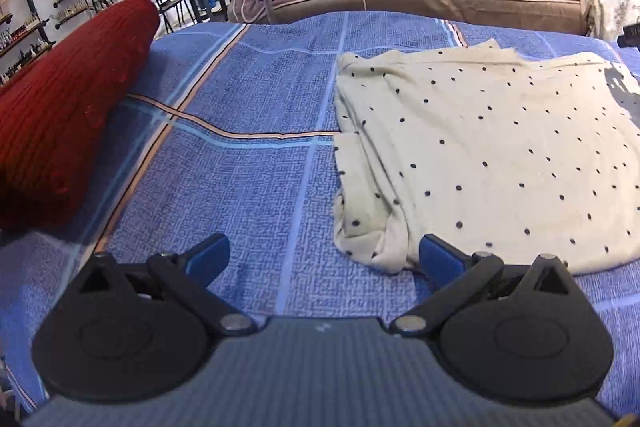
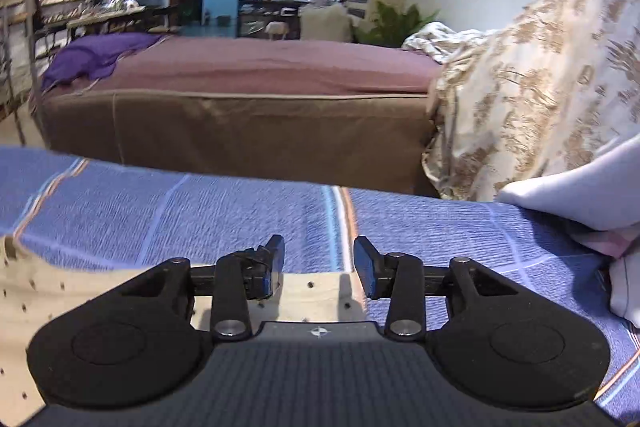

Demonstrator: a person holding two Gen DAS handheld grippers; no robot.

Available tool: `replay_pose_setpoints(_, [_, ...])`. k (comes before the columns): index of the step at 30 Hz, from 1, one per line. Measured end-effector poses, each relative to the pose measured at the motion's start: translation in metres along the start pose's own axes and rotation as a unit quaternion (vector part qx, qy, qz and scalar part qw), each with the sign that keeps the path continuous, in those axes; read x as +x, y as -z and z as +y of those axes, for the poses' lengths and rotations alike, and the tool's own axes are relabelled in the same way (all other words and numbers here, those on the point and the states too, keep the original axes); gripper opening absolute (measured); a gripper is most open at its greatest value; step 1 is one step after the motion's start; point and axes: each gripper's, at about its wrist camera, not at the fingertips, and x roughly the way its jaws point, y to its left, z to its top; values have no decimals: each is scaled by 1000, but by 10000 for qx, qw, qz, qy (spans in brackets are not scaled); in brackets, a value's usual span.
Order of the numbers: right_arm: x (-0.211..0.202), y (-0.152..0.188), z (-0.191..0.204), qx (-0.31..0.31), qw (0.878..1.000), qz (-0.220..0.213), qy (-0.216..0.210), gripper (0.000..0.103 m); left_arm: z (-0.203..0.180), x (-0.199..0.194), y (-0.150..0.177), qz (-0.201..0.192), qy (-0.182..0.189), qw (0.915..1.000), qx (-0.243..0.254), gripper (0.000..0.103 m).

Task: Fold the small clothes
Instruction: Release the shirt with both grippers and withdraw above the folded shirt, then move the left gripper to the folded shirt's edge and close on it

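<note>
Cluttered room: shelves along the far wall at 10 o'clock, a mauve bed (image 2: 256, 67) across the back, a patterned quilt (image 2: 540, 75) heaped at 2 o'clock. I work on a blue plaid sheet (image 1: 256, 99).

The garment (image 1: 480, 155), cream with black dots, lies on the sheet, partly folded, left edge doubled under in loose pleats. From the left wrist it fills 1 to 3 o'clock. A red bolster (image 1: 68, 99) sits at 9 to 10 o'clock, well apart from it.

My left gripper (image 1: 324, 255): jaws spread wide, holding nothing. Its right finger (image 1: 438, 259) is just beside the garment's near left corner; I cannot tell if it touches.

My right gripper (image 2: 319, 261): jaws partly apart, also holding nothing. It hovers over the garment's far edge, cloth visible under and behind the fingers, bare sheet ahead. White bedding (image 2: 580, 187) lies near at 3 o'clock.

Risks, as I judge them:
- The near corner is bunched in several layers. A wide pinch could take only the top ply, or grab the sheet too, dragging the bed cover along with the fold.
- The right gripper sits at the very hem; closing here may miss the cloth or catch a single thin layer that slips out.
- Uneven lift between the two hands would skew the fold and undo the tucked left edge.
- A swing toward 3 o'clock could snag the white bedding.
</note>
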Motion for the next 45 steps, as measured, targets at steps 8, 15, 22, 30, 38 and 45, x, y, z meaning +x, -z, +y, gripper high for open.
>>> replay_pose_setpoints(8, [-66, 37, -13, 605, 9938, 88, -934, 94, 17, -14, 0, -145, 906, 9947, -458, 70])
replay_pose_setpoints(15, [-114, 88, -15, 172, 9920, 474, -1156, 95, -5, 2, 3, -26, 1229, 9923, 126, 35])
replay_pose_setpoints(22, [-134, 110, -29, 251, 9917, 697, -1053, 95, -7, 13, -2, 11, 1385, 9902, 183, 7])
replay_pose_setpoints(30, [-141, 115, -45, 352, 9928, 674, -920, 95, 58, -14, 3, 1, 1373, 9884, -652, 5])
replay_pose_setpoints(38, [-138, 124, -56, 492, 9924, 858, -734, 95, 72, 4, 28, 581, 672, 9947, -517, 2])
replay_pose_setpoints(45, [-146, 130, -59, 410, 9948, 848, -381, 103, 41, -24, 11, 257, 900, 9951, -308, 26])
